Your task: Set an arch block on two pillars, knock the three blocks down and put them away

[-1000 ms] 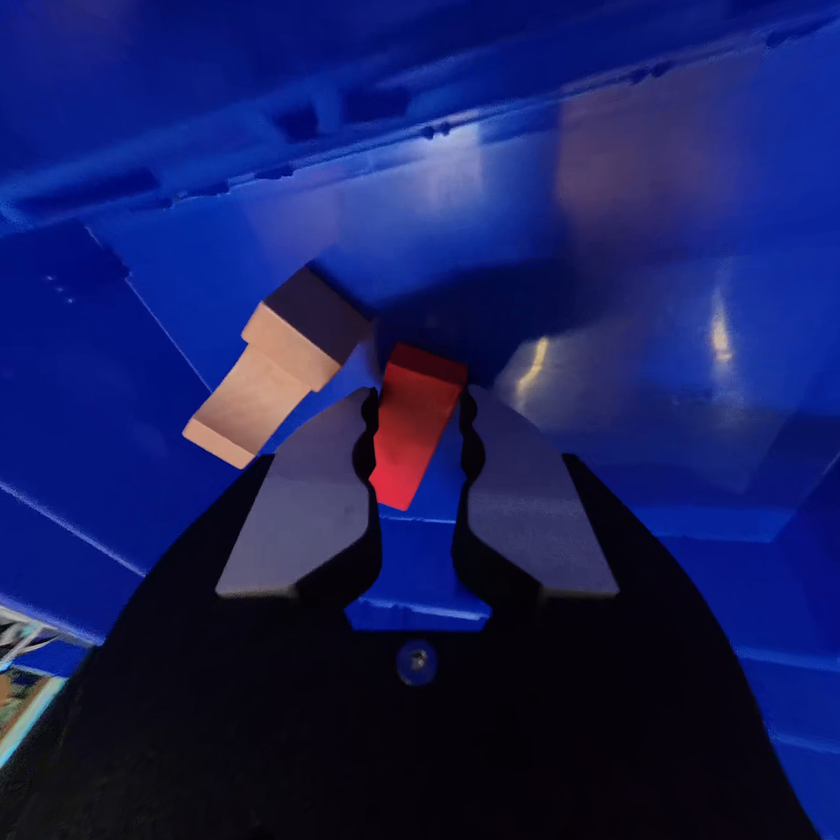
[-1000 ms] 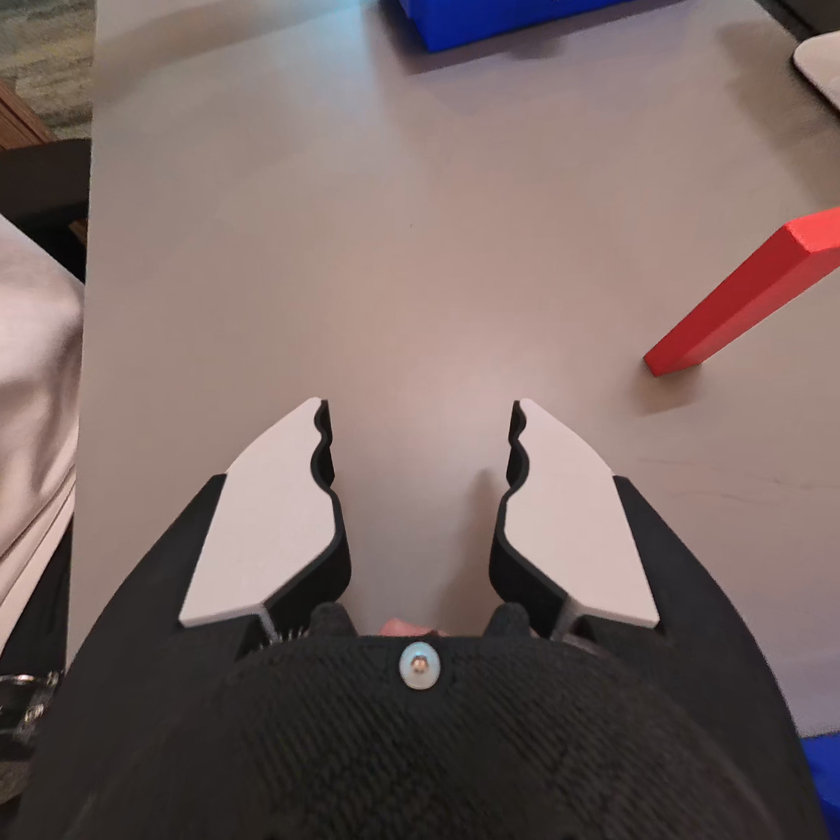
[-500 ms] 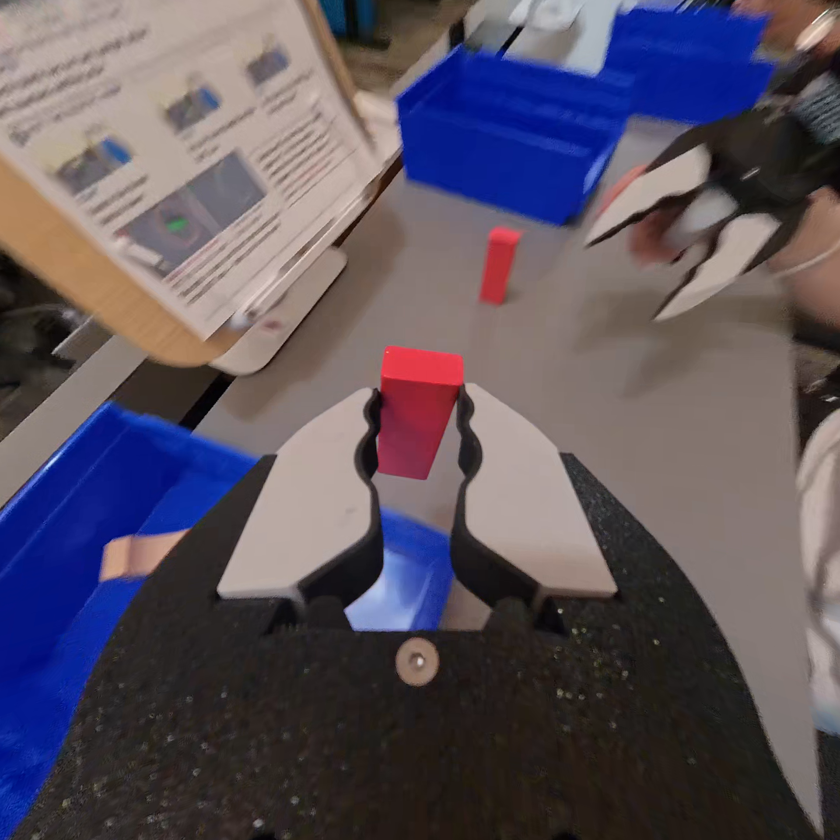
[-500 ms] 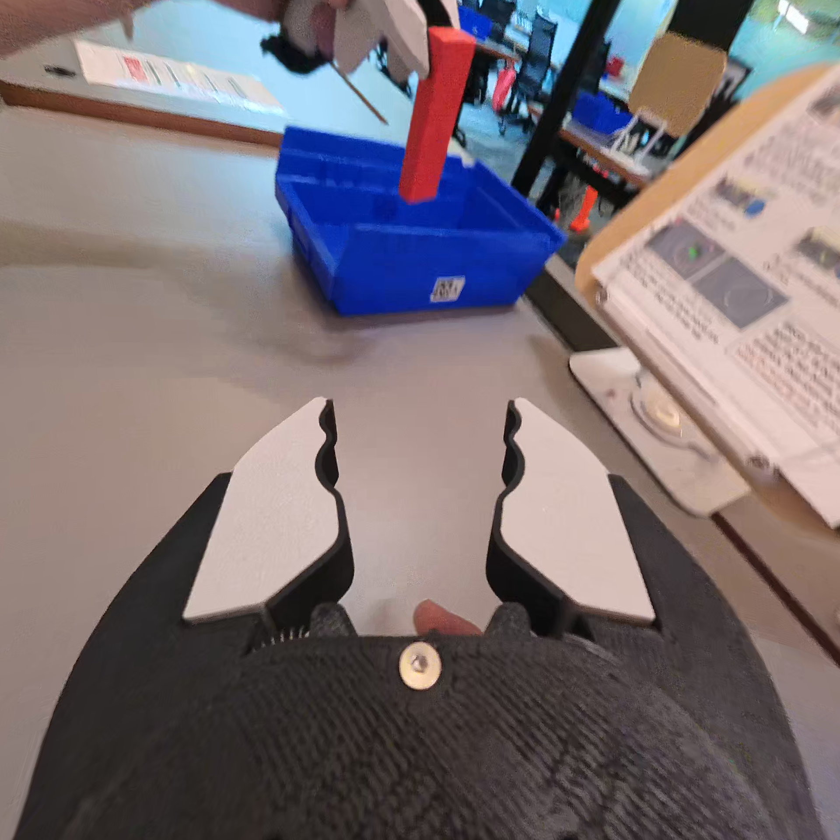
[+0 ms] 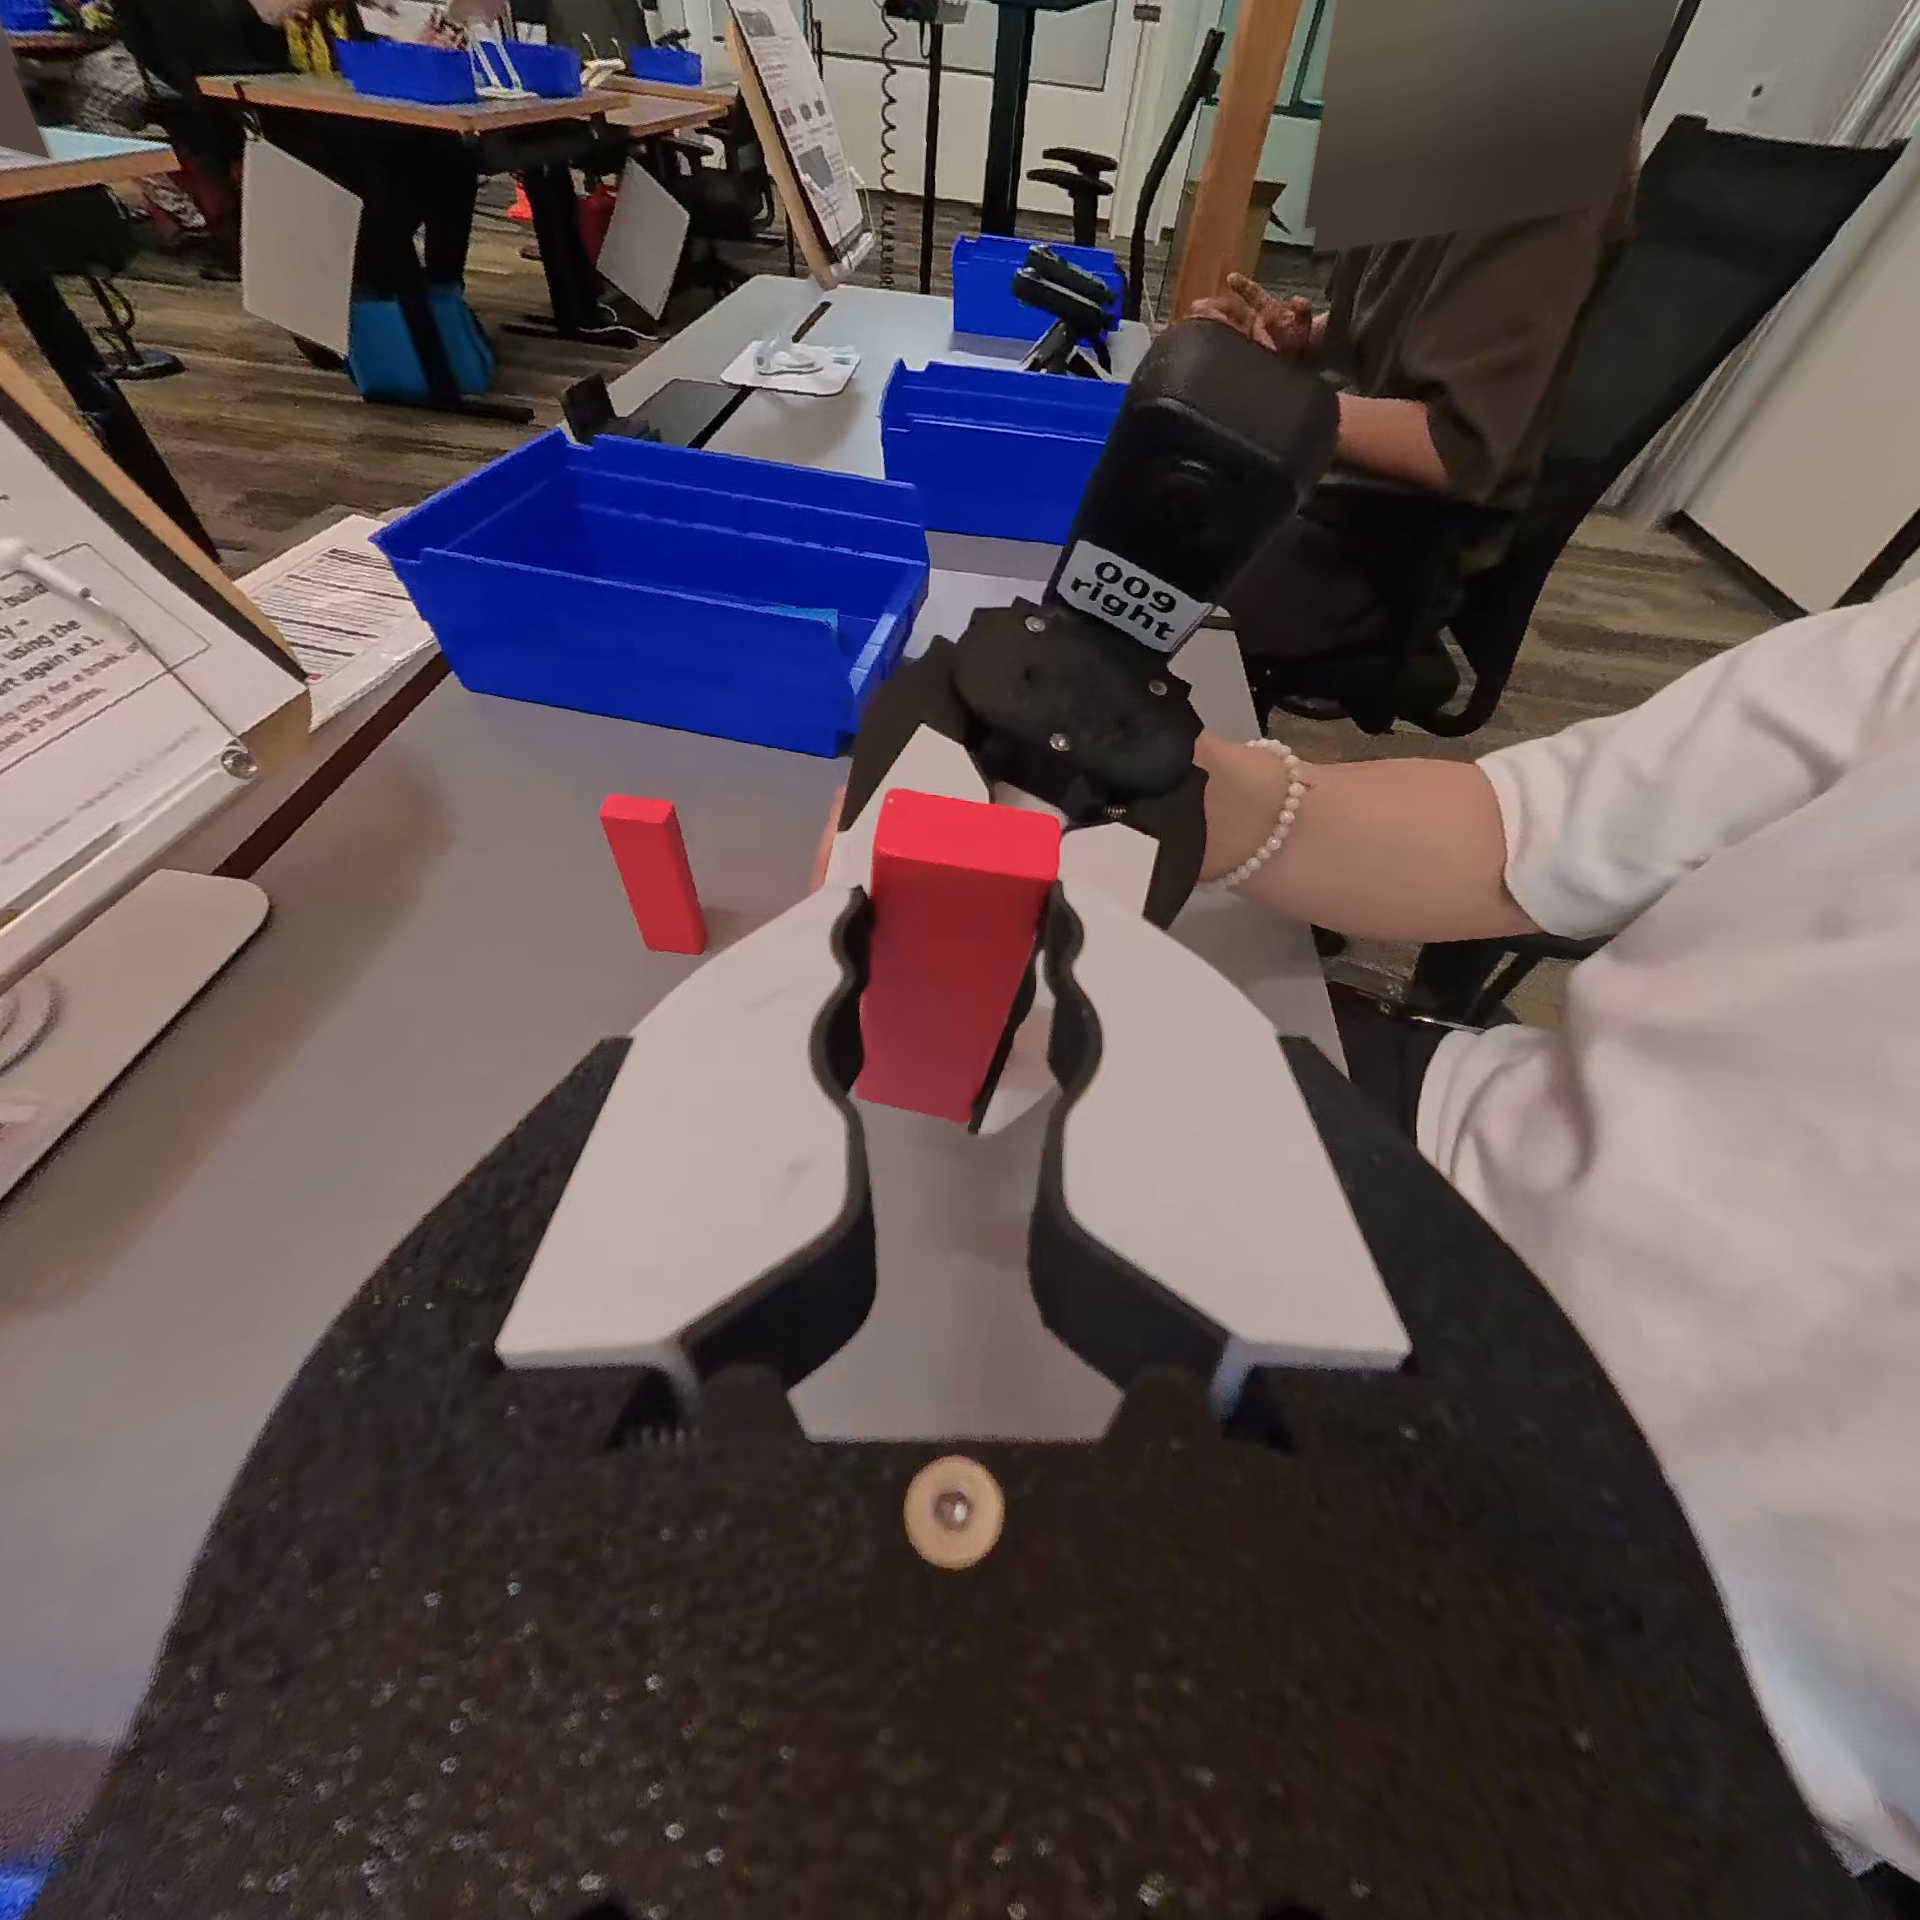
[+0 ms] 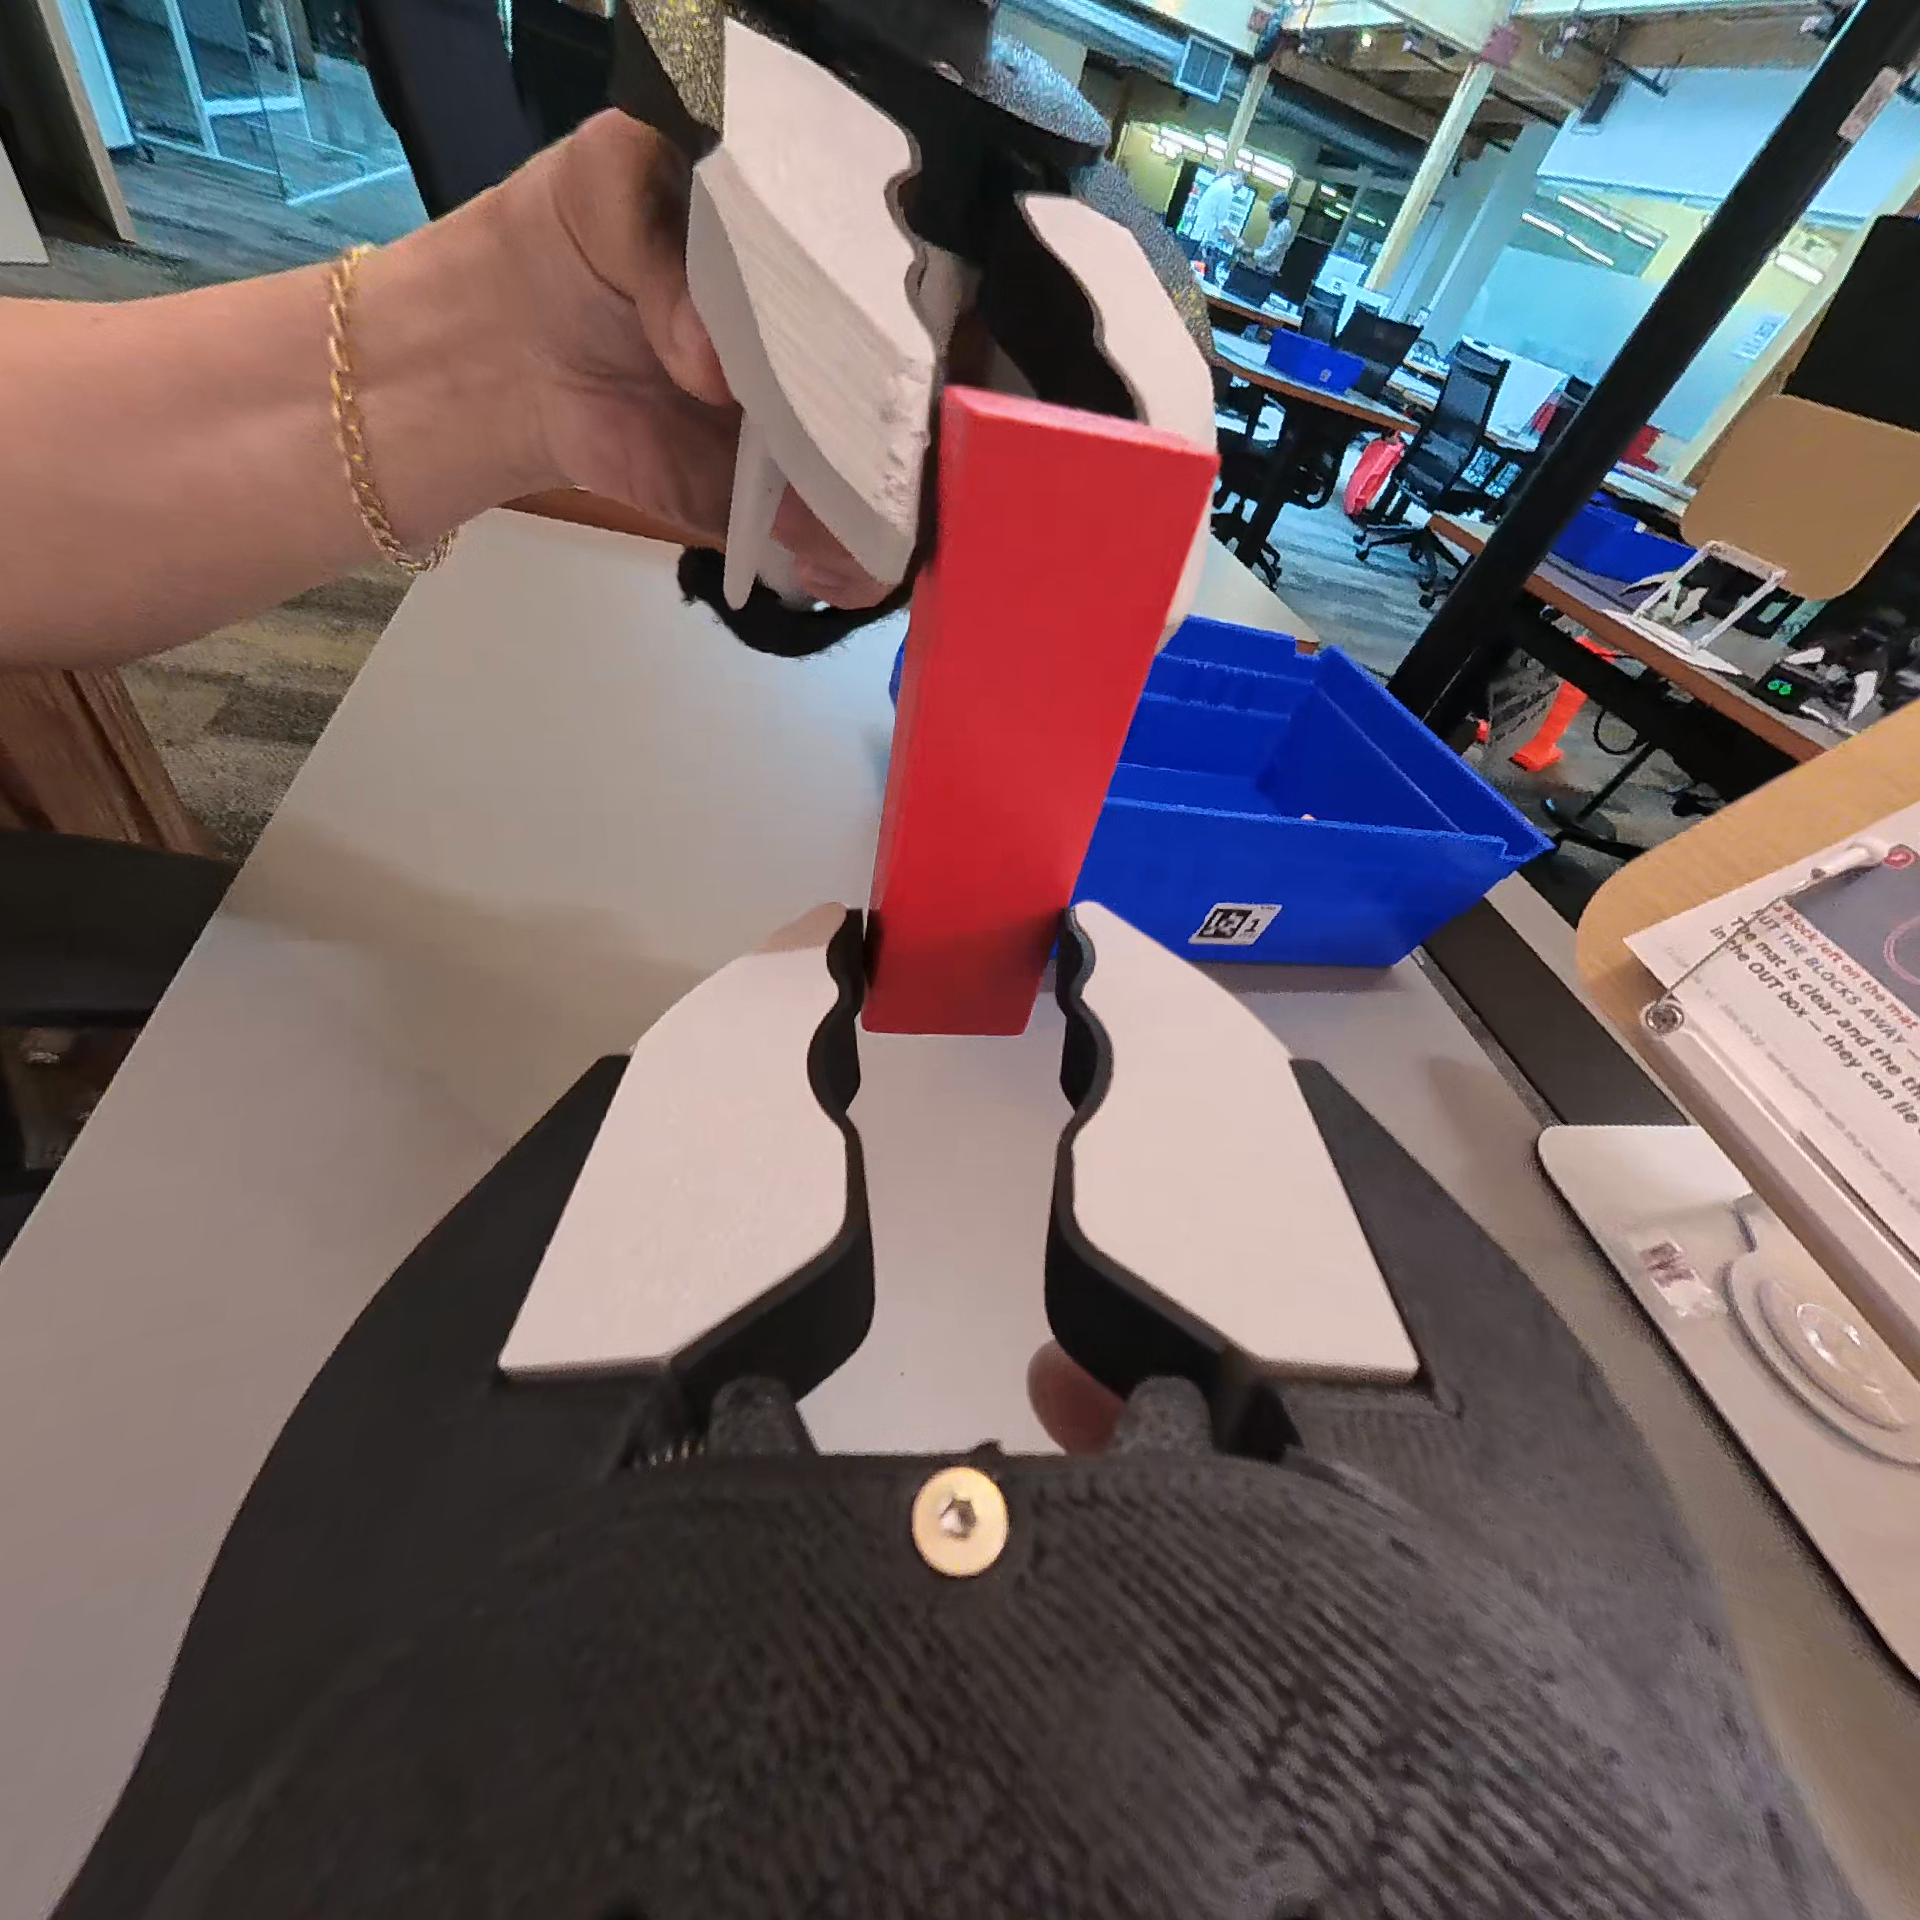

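My left gripper (image 5: pixel 948 914) is shut on one end of a red block (image 5: pixel 951 966) and holds it above the grey table (image 5: pixel 395 1060). In the right wrist view the block (image 6: pixel 1029 675) stands upright in the air. The left gripper (image 6: pixel 1049 457) pinches its top end. My right gripper (image 6: pixel 961 935) is closed on its bottom end, with both fingers against its sides. The right gripper also shows in the left wrist view (image 5: pixel 1013 821), just beyond the block. A second red block (image 5: pixel 652 873) stands upright on the table to the left.
A blue bin (image 5: pixel 665 603) sits at the table's far side, with another (image 5: pixel 997 436) behind it. A third blue bin (image 6: pixel 1299 862) sits behind the held block. An instruction board on a white stand (image 6: pixel 1818 987) lines the table's edge. A person sits at the neighbouring table (image 5: pixel 1455 343). My right fingertips sit around 6 cm from my left ones.
The left gripper lifted the red block out of a blue bin and carried it over the table. The right gripper, open a moment ago, came up and closed on the block's other end.
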`<state>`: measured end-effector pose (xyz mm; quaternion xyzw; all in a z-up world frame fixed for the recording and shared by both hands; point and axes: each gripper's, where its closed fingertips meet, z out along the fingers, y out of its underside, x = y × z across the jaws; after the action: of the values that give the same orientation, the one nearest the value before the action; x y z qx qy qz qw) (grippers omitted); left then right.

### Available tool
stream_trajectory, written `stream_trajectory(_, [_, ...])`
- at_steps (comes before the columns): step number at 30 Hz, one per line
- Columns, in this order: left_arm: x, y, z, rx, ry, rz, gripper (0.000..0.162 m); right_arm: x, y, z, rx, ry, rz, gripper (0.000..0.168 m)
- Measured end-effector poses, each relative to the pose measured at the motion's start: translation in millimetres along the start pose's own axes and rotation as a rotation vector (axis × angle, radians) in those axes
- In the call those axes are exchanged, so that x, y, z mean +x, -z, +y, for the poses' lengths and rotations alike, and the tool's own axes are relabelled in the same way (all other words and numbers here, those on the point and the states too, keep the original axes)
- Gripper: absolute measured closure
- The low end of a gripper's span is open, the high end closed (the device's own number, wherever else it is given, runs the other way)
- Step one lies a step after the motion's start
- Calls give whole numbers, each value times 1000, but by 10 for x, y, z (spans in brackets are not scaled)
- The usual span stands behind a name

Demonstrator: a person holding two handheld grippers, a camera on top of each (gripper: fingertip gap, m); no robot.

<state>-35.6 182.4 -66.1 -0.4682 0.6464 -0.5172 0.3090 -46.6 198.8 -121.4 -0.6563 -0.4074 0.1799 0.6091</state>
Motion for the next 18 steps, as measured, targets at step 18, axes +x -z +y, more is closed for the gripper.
stream_trajectory(18, [16,-161,164,-450,-264,-58,130,0,152,263,-117,4,25,134])
